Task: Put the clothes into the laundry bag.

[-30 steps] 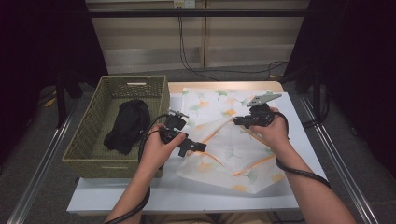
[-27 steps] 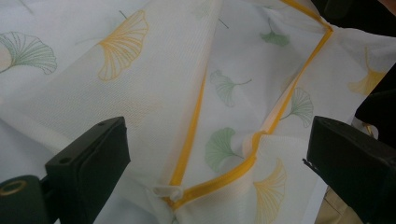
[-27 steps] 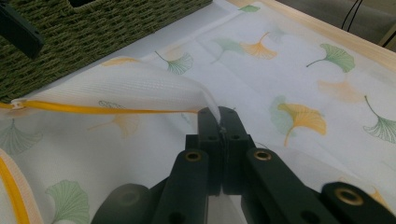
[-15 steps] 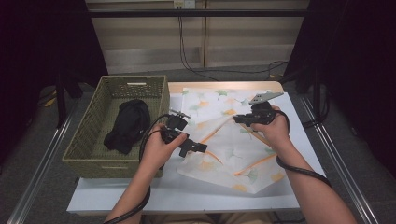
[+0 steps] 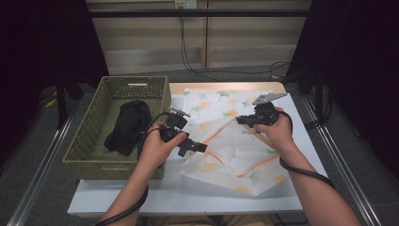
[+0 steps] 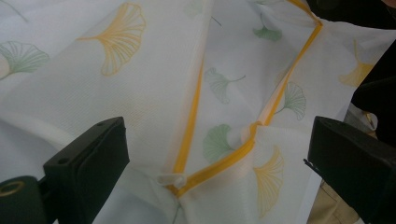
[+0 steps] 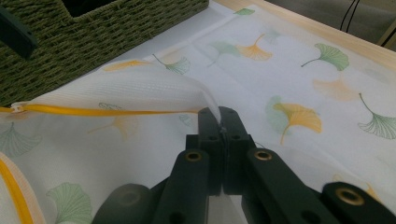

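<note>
High view: white mesh laundry bag with yellow and green ginkgo-leaf print and orange zipper (image 5: 226,146) lies flat on the white table (image 5: 188,197), just right of the olive woven basket (image 5: 94,136) holding a black garment (image 5: 128,126). Right gripper (image 5: 241,120) has its fingers clamped shut on a fold of the bag's fabric, lifting one flap edge off the table; right gripper view confirms white mesh pinched between the closed tips (image 7: 219,122). Left gripper (image 5: 200,147) hovers over the bag with fingers spread wide, nothing between them. Left gripper view: zipper pull tab (image 6: 172,179) sits dead ahead, roughly centred between the open fingers, orange zipper line (image 6: 224,161) running away up and right. Left hand is nearer the tab, so it likely goes forward and down to close on it.
</note>
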The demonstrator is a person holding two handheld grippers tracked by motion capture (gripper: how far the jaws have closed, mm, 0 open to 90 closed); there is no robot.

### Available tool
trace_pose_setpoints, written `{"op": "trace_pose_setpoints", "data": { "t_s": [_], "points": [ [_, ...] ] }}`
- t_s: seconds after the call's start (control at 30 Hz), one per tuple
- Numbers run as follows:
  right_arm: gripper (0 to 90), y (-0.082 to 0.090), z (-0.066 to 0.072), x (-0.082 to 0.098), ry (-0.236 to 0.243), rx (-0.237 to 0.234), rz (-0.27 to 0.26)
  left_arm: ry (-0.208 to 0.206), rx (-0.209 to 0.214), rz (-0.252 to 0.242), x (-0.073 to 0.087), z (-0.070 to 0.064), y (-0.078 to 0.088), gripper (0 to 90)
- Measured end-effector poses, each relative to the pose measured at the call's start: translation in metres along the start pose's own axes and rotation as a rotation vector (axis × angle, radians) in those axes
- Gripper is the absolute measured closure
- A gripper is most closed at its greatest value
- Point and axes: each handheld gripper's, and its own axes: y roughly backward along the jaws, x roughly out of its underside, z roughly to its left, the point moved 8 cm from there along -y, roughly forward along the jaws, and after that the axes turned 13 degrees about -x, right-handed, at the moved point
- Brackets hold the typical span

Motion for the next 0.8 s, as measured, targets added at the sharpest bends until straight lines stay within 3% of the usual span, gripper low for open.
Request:
{"op": "trace_pose_setpoints", "data": {
  "t_s": [0.6,0.67,0.7,0.8],
  "points": [
    [90.0,-0.002,0.001,0.002,0.001,0.003,0.011,0.004,-0.012,-0.002,-0.012,0.024,0.024,4.3],
    [90.0,-0.002,0.001,0.002,0.002,0.003,0.011,0.036,-0.011,-0.019,-0.015,0.023,0.026,4.3],
    [90.0,-0.002,0.001,0.002,0.003,0.002,0.011,0.002,-0.016,-0.003,-0.014,0.027,0.029,4.1],
    [90.0,-0.002,0.000,0.003,0.003,0.003,0.013,0.003,-0.018,-0.008,-0.016,0.029,0.032,4.0]
  ]
}}
